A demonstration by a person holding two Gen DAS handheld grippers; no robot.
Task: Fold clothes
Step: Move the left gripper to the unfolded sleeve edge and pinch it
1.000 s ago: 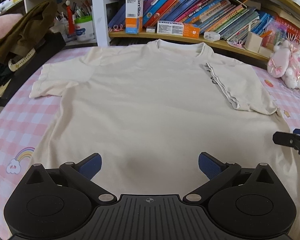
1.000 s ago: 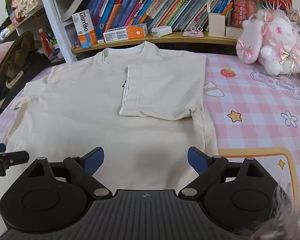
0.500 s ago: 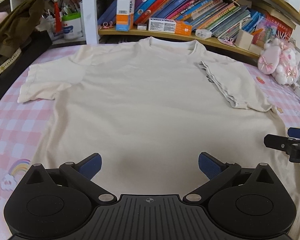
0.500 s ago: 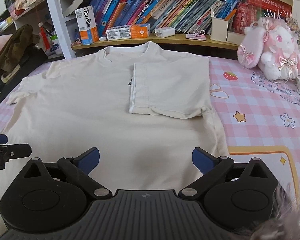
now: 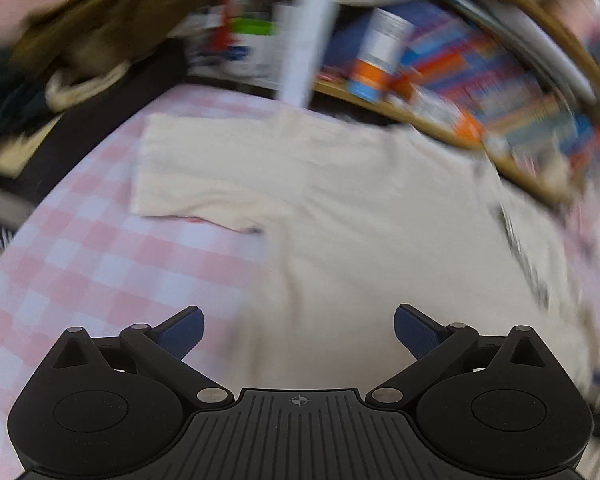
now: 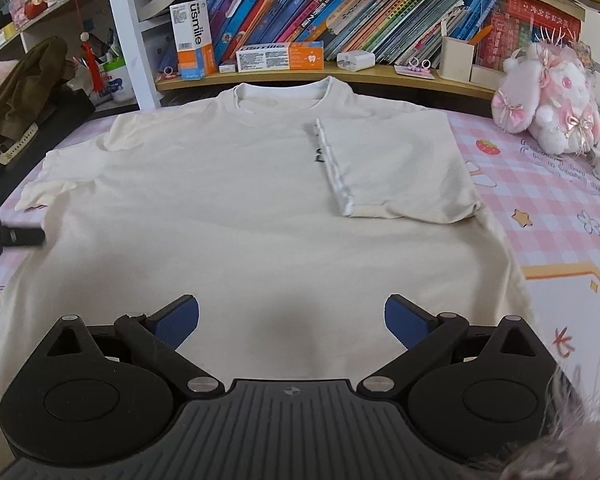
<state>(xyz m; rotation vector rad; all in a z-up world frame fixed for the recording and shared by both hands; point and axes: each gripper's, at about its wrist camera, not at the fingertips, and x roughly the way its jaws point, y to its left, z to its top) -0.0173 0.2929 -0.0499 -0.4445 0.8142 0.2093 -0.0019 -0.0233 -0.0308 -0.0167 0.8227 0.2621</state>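
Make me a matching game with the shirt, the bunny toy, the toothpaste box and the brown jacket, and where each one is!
Things:
1. cream T-shirt
2. pink plush bunny
3. toothpaste box
4. brown jacket

Places:
A. lying on its side on the wooden shelf, in front of the books
B. heaped at the far left edge
C. spread flat on the pink checked cloth, one sleeve folded in
D. sitting at the far right, beside the shelf

Pairs: 1-C, 2-D, 3-A, 4-B

Cream T-shirt point(image 6: 228, 208) on a pink-and-white checked cloth point(image 5: 100, 264) (blue gripper pads).
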